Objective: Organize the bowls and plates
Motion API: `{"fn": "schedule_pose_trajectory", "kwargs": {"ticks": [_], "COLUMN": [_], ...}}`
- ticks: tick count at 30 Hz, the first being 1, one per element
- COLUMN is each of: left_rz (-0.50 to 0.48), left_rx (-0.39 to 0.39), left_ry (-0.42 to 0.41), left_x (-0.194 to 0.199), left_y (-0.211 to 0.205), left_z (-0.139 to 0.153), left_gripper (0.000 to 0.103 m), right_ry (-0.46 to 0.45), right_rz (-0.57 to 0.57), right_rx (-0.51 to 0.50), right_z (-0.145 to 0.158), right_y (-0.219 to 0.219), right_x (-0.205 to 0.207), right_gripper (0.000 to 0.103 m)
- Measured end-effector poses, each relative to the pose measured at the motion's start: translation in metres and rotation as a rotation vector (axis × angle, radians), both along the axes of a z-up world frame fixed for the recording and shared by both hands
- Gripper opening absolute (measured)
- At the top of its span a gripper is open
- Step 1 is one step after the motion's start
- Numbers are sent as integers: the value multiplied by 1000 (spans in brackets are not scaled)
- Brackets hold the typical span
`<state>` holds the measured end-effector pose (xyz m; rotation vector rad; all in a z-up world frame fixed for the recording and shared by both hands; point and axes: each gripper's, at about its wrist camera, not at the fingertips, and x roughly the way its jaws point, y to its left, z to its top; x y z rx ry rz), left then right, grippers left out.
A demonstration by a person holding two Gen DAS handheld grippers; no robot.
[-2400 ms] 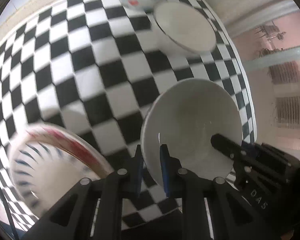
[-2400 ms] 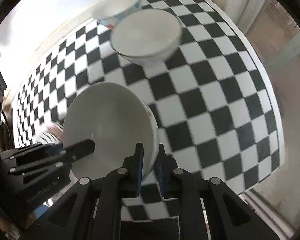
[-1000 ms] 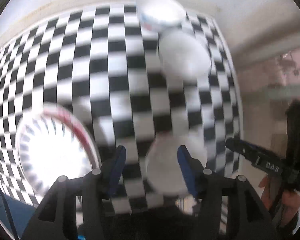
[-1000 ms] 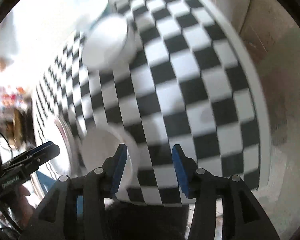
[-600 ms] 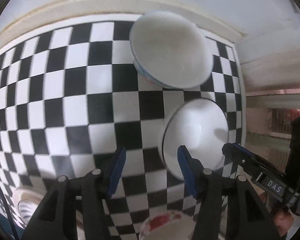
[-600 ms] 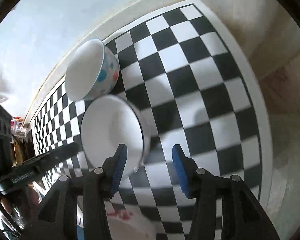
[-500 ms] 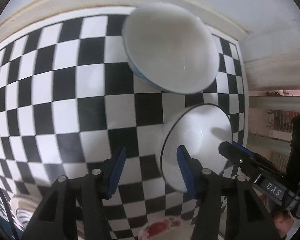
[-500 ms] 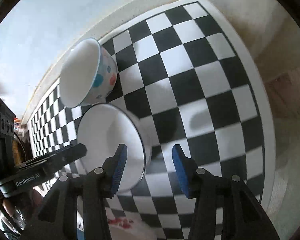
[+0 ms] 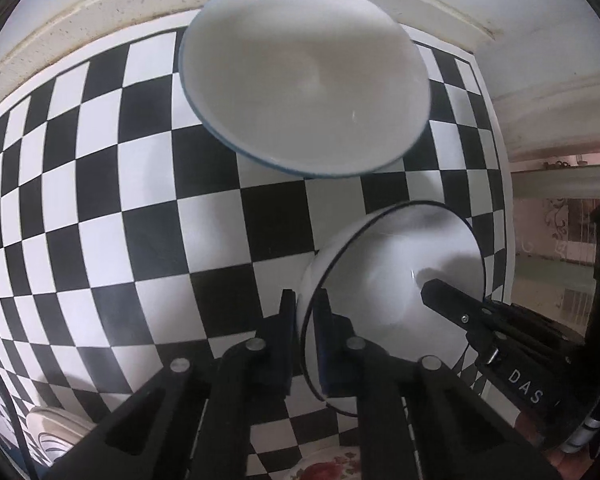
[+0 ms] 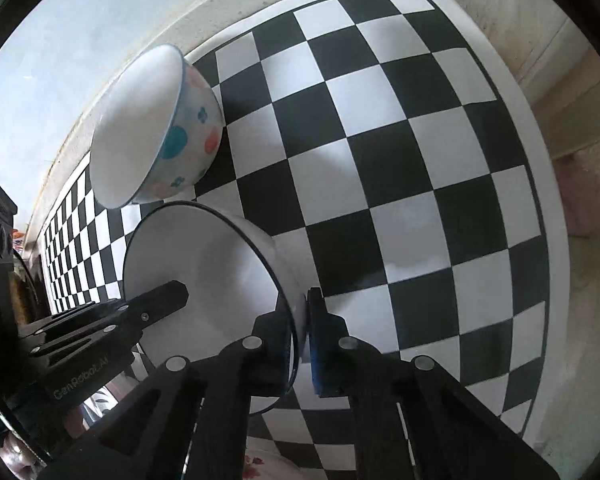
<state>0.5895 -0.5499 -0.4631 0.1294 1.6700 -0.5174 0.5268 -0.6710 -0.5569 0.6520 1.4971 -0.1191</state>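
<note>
My own gripper arms hide the near part of the black-rimmed bowl (image 9: 400, 280) in both views, and I cannot see under it, so I cannot tell if it sits on the checkered table (image 9: 100, 220) or is just off it. At the bottom edge of the left view a plate with red flowers (image 9: 324, 470) is cut off, and in the lower left corner a striped dish (image 9: 52, 432) only shows a bit of rim; I cannot tell if these two are plates or bowls. I count two bowls I can see well. The black-rimmed bowl is white and has nothing in it; it is in the lower right of the left view and the lower left of the right view. My left gripper (image 9: 305, 320) is clamped on its rim on one side, and my right gripper (image 10: 300, 320) is clamped on the rim on the other side. The spotted bowl (image 10: 188, 136), with a blue rim and blue and orange dots, sits just beyond it near the wall, and it has nothing in it too.
</note>
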Motion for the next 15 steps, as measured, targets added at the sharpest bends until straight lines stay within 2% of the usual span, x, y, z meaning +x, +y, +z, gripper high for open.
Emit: {"fn": "schedule_pose_trajectory", "kwargs": {"ticks": [8,15], "left_rz": [-18,-46], "left_rx": [-22,-46], "left_ry": [-79,-157], "left_x": [-25,-60], "left_y": [8,31], "left_z": [42,92], "left_gripper": [7,7], "right_ry": [-55,-109], "right_rz": [28,44], "right_rx": [-26,-36], "right_z": [34,86], "right_y": [36,63], "right_x": [-10,-54], "right_gripper": [9,9]}}
